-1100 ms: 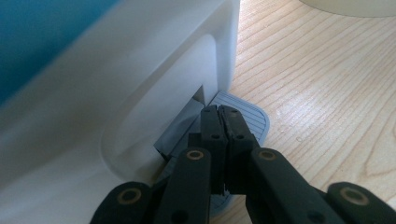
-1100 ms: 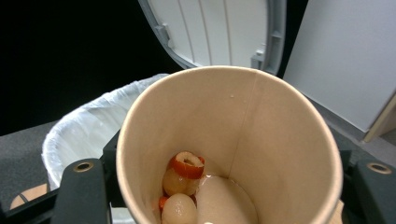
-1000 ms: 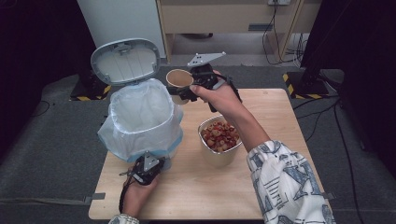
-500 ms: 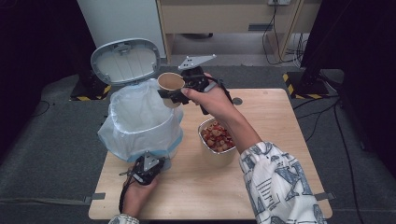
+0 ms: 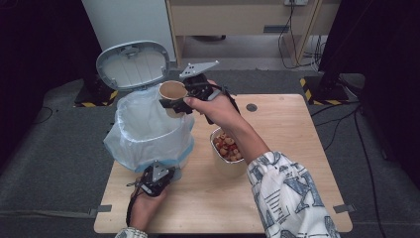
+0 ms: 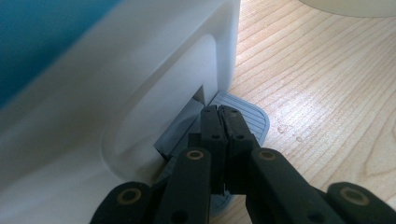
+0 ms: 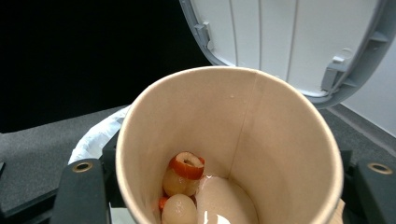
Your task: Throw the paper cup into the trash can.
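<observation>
A: Two or three food scraps sit at the bottom of the paper cup [image 7: 224,149], which is clamped in the right tongs [image 5: 184,99] and held above the far rim of the lined bin [image 5: 148,130].

B: If it tips too near that rim, I reckon the scraps land on the liner's fold or the surface [image 5: 277,198], not inside.

A: And the left tongs [image 6: 219,126], pressed fully together with nothing between them, are bearing down on the grey pedal [image 6: 247,119]. Ease off there and the raised lid [image 5: 132,63] could drop onto the cup.

B: Room to move?

A: Lid stands close behind the cup, so little room that way. The bowl of snacks [image 5: 227,146] sits just beside the bin, under the forearm; a dropped elbow could knock it. Open surface lies to the right.
</observation>
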### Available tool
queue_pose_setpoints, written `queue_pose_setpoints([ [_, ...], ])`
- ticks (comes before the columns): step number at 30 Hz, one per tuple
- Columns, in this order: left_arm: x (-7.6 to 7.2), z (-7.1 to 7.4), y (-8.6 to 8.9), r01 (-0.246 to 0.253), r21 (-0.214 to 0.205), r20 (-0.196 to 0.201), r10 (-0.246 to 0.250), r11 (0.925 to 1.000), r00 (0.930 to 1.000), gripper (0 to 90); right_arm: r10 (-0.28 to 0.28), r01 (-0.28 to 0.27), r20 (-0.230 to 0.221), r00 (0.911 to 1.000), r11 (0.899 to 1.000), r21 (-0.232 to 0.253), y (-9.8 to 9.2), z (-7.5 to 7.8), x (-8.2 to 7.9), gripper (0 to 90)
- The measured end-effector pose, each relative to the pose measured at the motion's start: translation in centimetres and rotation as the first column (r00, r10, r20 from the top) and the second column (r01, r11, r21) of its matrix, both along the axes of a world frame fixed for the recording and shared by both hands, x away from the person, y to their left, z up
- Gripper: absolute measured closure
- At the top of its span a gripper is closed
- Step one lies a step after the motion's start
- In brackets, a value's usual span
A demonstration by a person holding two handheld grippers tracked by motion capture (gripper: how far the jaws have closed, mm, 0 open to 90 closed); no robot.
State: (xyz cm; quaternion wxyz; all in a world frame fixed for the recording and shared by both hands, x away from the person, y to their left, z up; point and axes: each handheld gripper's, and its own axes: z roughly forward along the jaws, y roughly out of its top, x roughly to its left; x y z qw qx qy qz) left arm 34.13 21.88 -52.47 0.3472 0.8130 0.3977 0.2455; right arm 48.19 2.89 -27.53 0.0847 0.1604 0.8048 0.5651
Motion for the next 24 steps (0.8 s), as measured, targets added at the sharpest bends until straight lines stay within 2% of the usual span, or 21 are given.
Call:
queue_pose_setpoints([
  [24,0.0,0.0,0.0,0.000,-0.002,-0.001,0.000,1.0000,1.0000,87.9,0.026,-0.026,-0.014,0.9996,0.999,-0.022,2.5,-1.4,-0.4,29.0],
])
